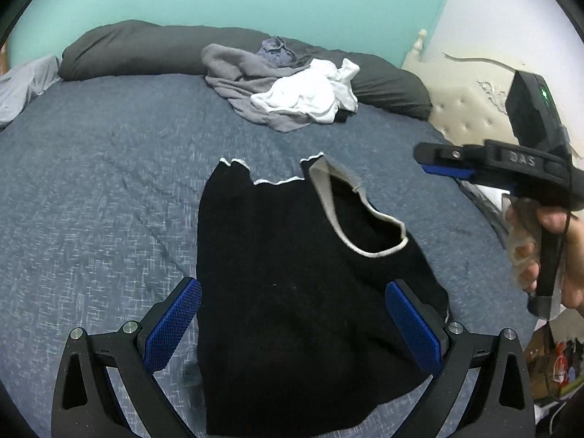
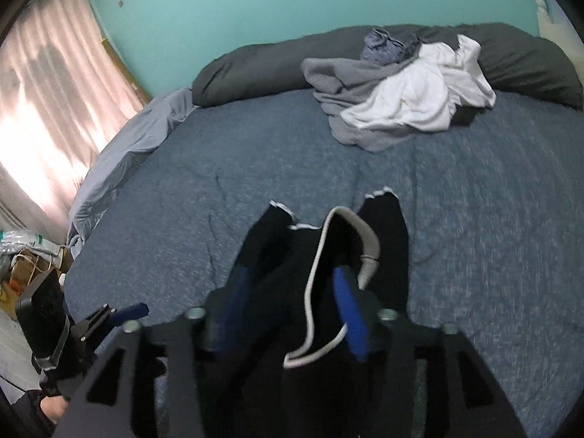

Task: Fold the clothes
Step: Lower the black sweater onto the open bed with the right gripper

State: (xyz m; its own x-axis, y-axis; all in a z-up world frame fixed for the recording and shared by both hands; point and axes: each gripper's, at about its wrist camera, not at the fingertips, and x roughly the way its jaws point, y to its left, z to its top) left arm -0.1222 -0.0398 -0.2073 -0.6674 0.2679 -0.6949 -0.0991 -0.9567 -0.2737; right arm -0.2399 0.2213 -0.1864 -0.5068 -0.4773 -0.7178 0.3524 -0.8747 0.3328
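Note:
A black garment (image 1: 292, 292) with white trim lies on the blue-grey bed cover (image 1: 91, 182), its trimmed opening (image 1: 368, 233) rumpled and partly raised. My left gripper (image 1: 295, 328) is open wide just above its near part, one blue pad (image 1: 175, 328) at the left edge and the other over the right side. A hand holds my right gripper (image 1: 425, 162) to the right of the garment. In the right wrist view my right gripper (image 2: 294, 304) is open, with the black garment (image 2: 387, 241) and its white trim between the fingers. The pads do not press on the fabric.
A heap of grey and white clothes (image 1: 288, 91) lies at the far side of the bed, against long dark grey pillows (image 1: 146, 51). A cream headboard (image 1: 471, 109) is at the right. A curtain (image 2: 54, 109) and floor clutter (image 2: 29, 255) are at the left.

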